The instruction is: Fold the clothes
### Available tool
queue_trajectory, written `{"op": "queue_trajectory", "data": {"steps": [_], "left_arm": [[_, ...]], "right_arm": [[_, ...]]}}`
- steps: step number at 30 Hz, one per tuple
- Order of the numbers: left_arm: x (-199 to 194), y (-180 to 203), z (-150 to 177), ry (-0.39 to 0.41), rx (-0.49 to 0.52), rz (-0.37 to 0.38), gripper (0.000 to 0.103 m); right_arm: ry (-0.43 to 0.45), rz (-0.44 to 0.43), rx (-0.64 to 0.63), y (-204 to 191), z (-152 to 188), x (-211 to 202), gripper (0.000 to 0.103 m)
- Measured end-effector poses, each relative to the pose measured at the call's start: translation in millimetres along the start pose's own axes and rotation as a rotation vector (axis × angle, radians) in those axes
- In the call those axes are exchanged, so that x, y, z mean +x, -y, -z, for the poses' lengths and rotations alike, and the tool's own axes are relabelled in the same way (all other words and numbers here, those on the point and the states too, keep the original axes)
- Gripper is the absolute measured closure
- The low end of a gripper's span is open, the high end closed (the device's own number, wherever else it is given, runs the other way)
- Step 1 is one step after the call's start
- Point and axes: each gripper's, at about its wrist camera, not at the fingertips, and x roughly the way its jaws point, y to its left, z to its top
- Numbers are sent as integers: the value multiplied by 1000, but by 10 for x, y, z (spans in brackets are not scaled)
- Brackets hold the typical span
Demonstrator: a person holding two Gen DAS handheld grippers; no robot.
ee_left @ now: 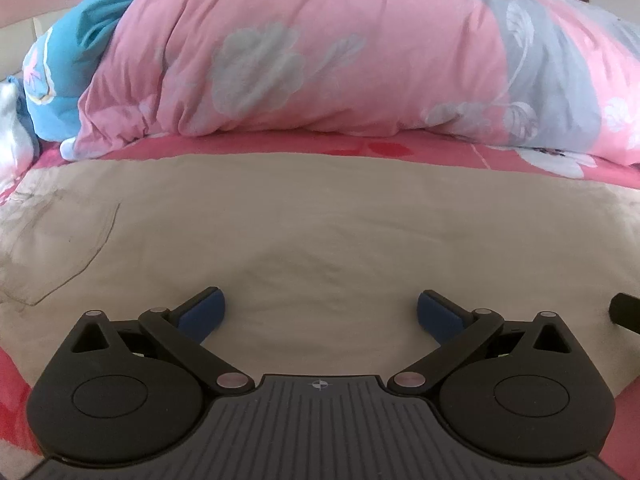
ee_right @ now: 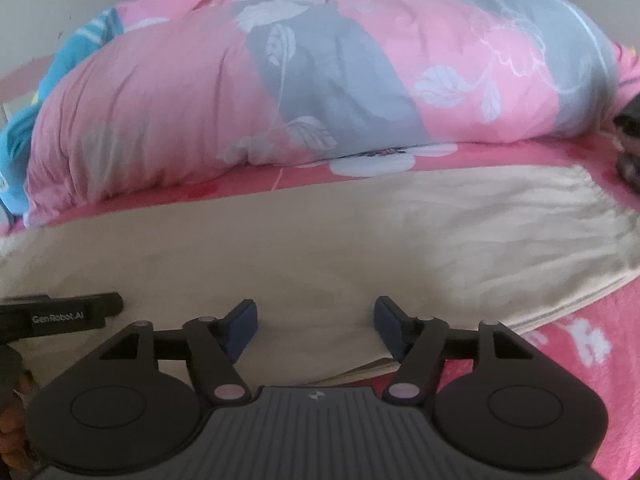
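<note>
Both grippers hang over a beige garment spread flat on a pink bedsheet, fingers apart and holding nothing.

Nearest, the left gripper [ee_left: 320, 312] has its blue-padded fingers [ee_left: 202, 314] spread wide above the beige garment [ee_left: 304, 224], with only bare cloth between them. The right gripper [ee_right: 315, 326] also stands parted over the garment, close to its near edge, its pads [ee_right: 242, 326] gripping nothing. In the right wrist view the left gripper's black finger lies over the garment at its left side. The garment lies smooth across the pink bedsheet [ee_right: 580, 344], a gathered hem at its right end. Beyond the garment's far edge a pink and grey flowered quilt [ee_left: 320, 60] is heaped up, with blue bedding [ee_left: 76, 36] to the quilt's left.
</note>
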Motion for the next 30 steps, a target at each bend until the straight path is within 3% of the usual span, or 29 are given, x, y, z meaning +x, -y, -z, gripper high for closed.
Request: {"op": "queue_trajectory", "data": {"steps": [8, 11, 16, 17, 19, 20, 30], "left_arm": [[-2, 13, 3, 6, -23, -8, 0], [-5, 7, 4, 2, -25, -8, 0], [-14, -3, -7, -15, -36, -5, 0], [-18, -4, -12, -21, -41, -5, 0], [-25, -8, -17, -31, -49, -3, 0], [-27, -12, -14, -31, -50, -3, 0], [-17, -35, -13, -35, -56, 7, 0]], "right_arm": [[43, 64, -64, 57, -176, -120, 35], [-16, 45, -103, 150, -153, 17, 35], [-16, 14, -136, 202, -77, 25, 26], [-16, 14, -131, 207, -70, 23, 22], [-29, 17, -127, 207, -61, 36, 2], [-37, 19, -128, 206, -59, 45, 0], [-29, -9, -97, 272, -42, 39, 0]]}}
